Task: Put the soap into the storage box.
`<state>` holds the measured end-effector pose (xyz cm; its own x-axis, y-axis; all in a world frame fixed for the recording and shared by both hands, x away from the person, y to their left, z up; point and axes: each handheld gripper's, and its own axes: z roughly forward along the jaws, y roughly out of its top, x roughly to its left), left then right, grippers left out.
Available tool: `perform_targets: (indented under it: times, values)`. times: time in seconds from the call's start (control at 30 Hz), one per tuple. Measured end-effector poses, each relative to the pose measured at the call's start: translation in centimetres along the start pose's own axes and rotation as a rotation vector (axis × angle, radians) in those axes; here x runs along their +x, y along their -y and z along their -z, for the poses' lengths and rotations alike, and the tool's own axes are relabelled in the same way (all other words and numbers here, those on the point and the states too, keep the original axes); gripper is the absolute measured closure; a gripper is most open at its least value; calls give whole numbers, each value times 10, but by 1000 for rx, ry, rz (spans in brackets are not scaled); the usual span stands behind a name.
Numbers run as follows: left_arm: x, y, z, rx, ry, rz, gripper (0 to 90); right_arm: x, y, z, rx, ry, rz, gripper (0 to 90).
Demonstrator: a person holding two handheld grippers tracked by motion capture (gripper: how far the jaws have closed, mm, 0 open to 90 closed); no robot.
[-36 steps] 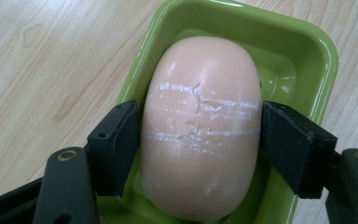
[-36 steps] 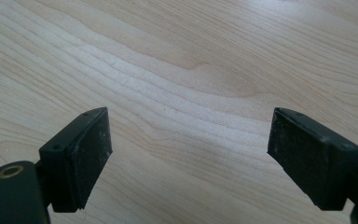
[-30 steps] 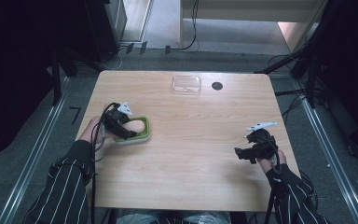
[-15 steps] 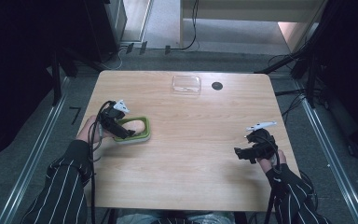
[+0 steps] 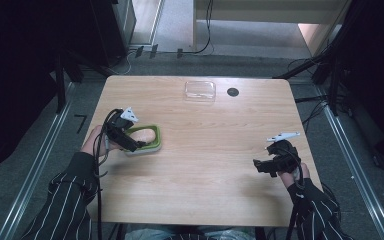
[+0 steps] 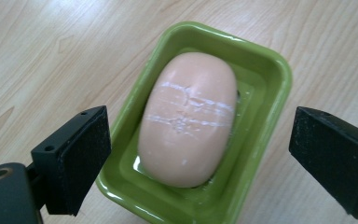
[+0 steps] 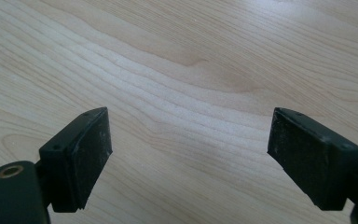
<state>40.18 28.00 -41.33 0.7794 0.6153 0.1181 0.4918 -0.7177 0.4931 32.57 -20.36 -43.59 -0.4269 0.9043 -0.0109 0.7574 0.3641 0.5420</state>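
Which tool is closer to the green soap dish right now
Left. The left tool hangs right over the green soap dish, jaws open and just widened, the soap lying untouched below. The right tool sits far across the table.

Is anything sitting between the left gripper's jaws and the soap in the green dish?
Nothing visible does. The left gripper has just been opening and its jaws stand wide, apart from the soap. The soap lies bare in the green dish, nothing covering it.
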Motion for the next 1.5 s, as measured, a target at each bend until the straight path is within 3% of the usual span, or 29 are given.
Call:
perform_targets:
  times: [0.57,0.83,1.0,1.5]
  values:
    - [-33,3,11,26,-24,-22,52,0,1,1,2,2,2,141]
    - [-54,7,16,27,-5,-44,50,-1,3,3,-1,4,-1,141]
    - [-65,11,18,32,-19,-38,48,-1,3,3,-2,7,2,141]
    - [-95,27,27,51,12,-29,39,-1,3,3,-3,8,4,141]
